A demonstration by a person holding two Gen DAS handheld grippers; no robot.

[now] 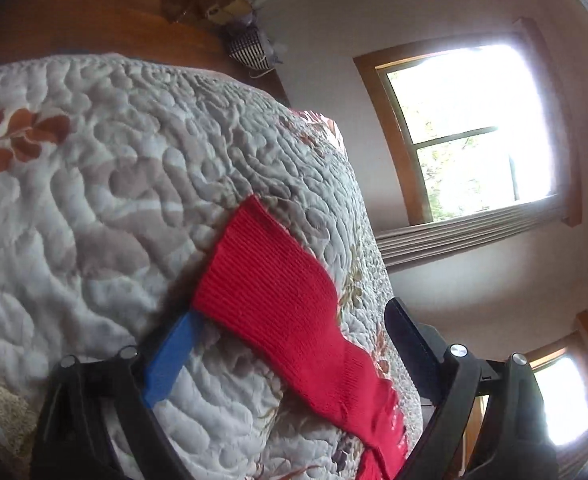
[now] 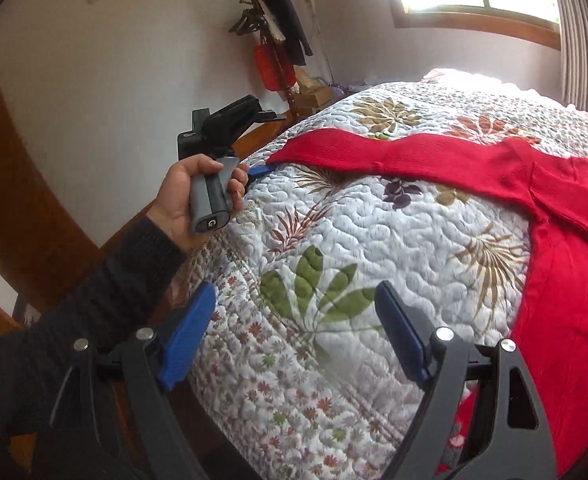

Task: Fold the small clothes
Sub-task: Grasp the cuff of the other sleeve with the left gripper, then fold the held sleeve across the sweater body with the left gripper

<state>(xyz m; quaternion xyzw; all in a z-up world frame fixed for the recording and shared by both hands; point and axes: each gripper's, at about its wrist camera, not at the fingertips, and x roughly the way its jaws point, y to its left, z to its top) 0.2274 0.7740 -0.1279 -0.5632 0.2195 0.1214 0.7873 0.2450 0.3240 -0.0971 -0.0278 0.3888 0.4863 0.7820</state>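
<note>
Lying spread on the floral quilt (image 2: 334, 240), a red knit sweater (image 2: 554, 240) stretches one sleeve (image 1: 269, 280) leftward toward the bed's edge. Left gripper (image 1: 294, 336), jaws apart, straddles the sleeve cuff. Right gripper (image 2: 294, 320), jaws apart, hovers over bare quilt near the sweater's body.

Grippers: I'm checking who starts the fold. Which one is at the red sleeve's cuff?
The left gripper, open around the red sleeve at its cuff. The right gripper, also open, hangs over bare quilt, apart from the sweater.
</note>
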